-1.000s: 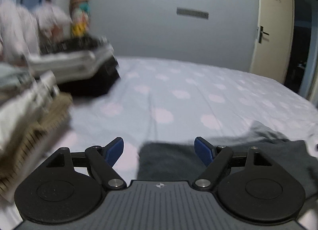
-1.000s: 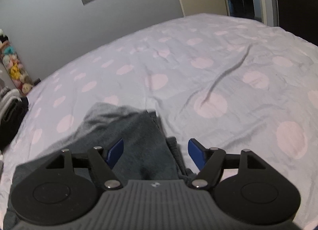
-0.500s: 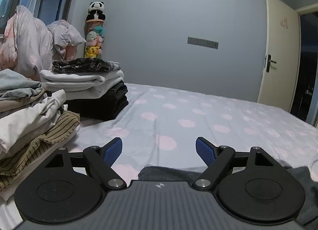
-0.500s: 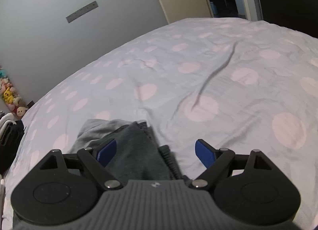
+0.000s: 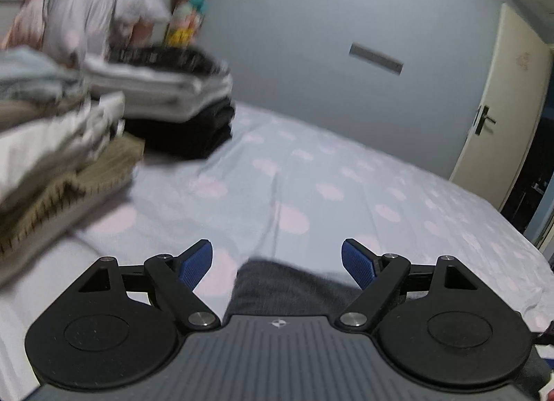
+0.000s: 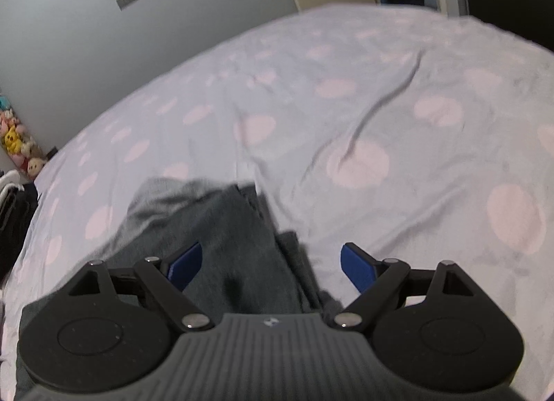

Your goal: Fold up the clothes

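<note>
A dark grey garment lies partly folded on the bed with the pink-dotted sheet. Its near end also shows in the left wrist view. My left gripper is open and empty, just above the garment's left edge. My right gripper is open and empty, above the garment's right part, with its left pad over the cloth and its right pad over the sheet. The view is blurred.
Two piles of folded clothes stand at the left: a near one with a striped olive piece and a farther one on black cloth. Plush toys stand behind them. A door is at the right.
Both grippers stay open. The left wrist view has dipped down and tilted, showing more of the grey garment. The right wrist view has dipped down toward the garment too.
</note>
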